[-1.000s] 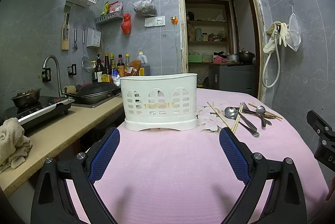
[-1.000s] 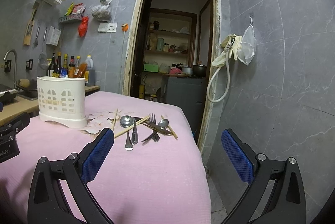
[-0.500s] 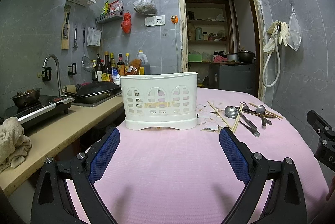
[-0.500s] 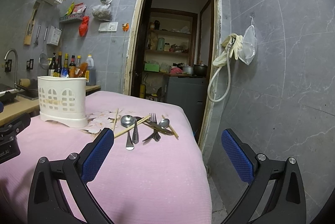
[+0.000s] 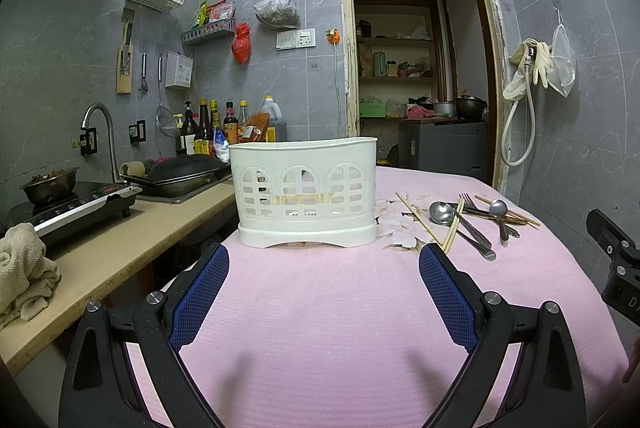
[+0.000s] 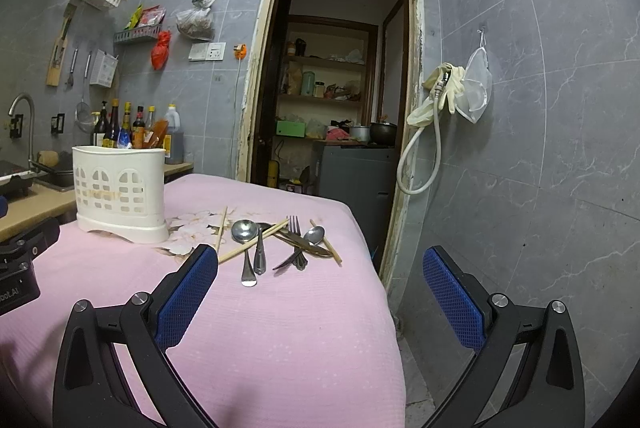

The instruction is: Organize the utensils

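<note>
A: Left to right, quick. Our left gripper (image 5: 322,282) hangs over the pink cloth (image 5: 320,308), fingers spread wide, nothing held. White caddy (image 5: 306,190) stands upright straight ahead of it.

B: Contents?

A: We can't see any utensils inside; through the cut-outs it looks empty, but the interior is mostly hidden.

B: The utensils?

A: Loose pile just right of the caddy: chopsticks (image 6: 252,242), big spoon (image 6: 245,232), fork (image 6: 295,228), small spoon (image 6: 314,235), overlapping.

B: Right gripper (image 6: 320,288)?

A: Wide apart too, empty, short of the pile, near the table edge.

B: Advice?

A: We'd take one piece by its handle, top item first, so the crossed ones don't drag.
</note>
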`<state>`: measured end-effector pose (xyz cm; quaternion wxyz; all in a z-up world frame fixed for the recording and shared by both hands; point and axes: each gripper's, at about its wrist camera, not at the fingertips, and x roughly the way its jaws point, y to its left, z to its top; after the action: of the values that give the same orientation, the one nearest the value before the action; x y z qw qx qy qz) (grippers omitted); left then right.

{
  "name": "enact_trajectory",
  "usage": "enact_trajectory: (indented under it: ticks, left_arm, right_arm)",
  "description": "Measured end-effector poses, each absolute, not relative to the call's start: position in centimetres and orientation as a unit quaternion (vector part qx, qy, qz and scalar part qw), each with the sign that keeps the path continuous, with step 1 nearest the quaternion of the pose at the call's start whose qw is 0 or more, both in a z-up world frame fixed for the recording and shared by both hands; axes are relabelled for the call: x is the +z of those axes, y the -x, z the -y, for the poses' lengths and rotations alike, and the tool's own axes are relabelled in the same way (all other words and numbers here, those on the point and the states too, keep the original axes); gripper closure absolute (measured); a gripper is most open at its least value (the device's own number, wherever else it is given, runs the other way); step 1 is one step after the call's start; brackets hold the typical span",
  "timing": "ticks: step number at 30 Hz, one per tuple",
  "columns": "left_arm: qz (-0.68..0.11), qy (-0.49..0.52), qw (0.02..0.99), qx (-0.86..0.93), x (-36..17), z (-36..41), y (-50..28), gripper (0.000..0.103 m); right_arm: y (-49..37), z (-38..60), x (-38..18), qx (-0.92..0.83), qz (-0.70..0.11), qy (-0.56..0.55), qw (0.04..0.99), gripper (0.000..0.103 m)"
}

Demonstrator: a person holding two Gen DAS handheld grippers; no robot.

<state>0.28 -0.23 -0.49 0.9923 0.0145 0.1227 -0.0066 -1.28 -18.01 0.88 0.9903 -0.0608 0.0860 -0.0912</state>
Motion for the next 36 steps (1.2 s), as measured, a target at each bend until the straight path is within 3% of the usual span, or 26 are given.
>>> enact_trajectory:
  ticks: [36]
  left_arm:
    - [-0.125,-0.013,0.992,-0.007,-1.08,0.31,-0.37,0.010]
  right_arm:
    - [1.23,17.71,0.49,-0.093,-0.087,0.069,0.989,0.000]
